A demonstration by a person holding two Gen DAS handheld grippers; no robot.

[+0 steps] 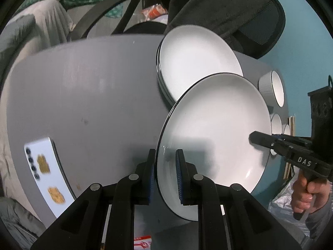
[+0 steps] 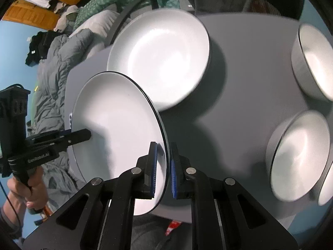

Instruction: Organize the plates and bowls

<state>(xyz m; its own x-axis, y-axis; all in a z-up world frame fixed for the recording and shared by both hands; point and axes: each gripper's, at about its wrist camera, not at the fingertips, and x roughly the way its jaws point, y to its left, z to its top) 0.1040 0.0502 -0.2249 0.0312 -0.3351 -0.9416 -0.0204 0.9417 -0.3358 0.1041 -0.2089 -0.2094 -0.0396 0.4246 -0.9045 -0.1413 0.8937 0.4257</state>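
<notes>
A white plate with a thin black rim [image 1: 216, 125] is held above the grey table [image 1: 83, 95] by both grippers on opposite edges. My left gripper [image 1: 165, 175] is shut on its rim. My right gripper [image 2: 163, 170] is shut on the other side of the same plate [image 2: 116, 123]; it also shows in the left wrist view [image 1: 260, 140]. The left gripper shows in the right wrist view [image 2: 83, 136]. Beyond the held plate lies a stack of like plates [image 1: 197, 62] [image 2: 160, 58]. White bowls [image 2: 299, 156] [image 2: 314, 62] [image 1: 272, 88] stand on the table's right.
A white phone [image 1: 44, 173] lies face down at the table's left edge. A black office chair draped with dark cloth [image 1: 239, 10] stands behind the table. A grey duvet [image 2: 54, 68] lies to the left.
</notes>
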